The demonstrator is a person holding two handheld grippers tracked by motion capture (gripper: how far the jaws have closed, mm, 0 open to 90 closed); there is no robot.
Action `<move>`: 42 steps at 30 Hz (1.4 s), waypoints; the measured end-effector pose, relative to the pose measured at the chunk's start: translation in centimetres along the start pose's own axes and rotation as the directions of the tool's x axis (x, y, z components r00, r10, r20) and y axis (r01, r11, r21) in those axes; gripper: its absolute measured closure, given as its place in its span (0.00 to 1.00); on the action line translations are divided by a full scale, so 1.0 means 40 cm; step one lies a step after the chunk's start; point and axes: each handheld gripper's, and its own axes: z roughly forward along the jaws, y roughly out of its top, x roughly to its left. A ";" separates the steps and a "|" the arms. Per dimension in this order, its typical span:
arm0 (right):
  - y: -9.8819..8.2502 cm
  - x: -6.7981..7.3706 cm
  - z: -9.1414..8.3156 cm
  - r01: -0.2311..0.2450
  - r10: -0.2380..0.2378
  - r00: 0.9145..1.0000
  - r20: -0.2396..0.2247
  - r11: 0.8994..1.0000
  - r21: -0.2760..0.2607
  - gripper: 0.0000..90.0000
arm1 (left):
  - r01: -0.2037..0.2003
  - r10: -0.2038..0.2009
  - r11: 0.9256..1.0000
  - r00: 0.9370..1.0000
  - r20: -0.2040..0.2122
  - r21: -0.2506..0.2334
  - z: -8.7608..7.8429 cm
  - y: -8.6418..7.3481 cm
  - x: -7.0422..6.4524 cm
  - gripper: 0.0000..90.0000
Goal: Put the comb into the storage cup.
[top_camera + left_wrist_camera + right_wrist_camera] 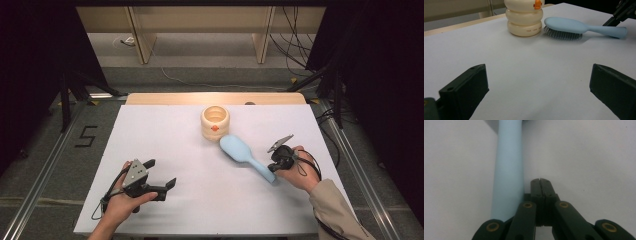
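A light blue hairbrush lies bristles down on the white table, its head close to a cream ringed container with an orange mark. My right gripper is shut with nothing held, its closed tips resting just beside the brush handle, touching or nearly so. At the near left my left gripper stands wide open above bare table. In the left gripper view its jaws frame the container, the brush and the right gripper farther off.
A bare wooden strip runs along the table's far edge. Metal rails flank the table on both sides. Cables lie on the floor beyond, and a "5" is marked on the floor at left.
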 end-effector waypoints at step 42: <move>0.023 0.002 -0.068 -0.040 0.031 0.997 -0.066 0.988 -0.146 0.21 | -0.013 0.013 1.000 1.000 -0.010 0.003 0.000 0.002 0.003 0.01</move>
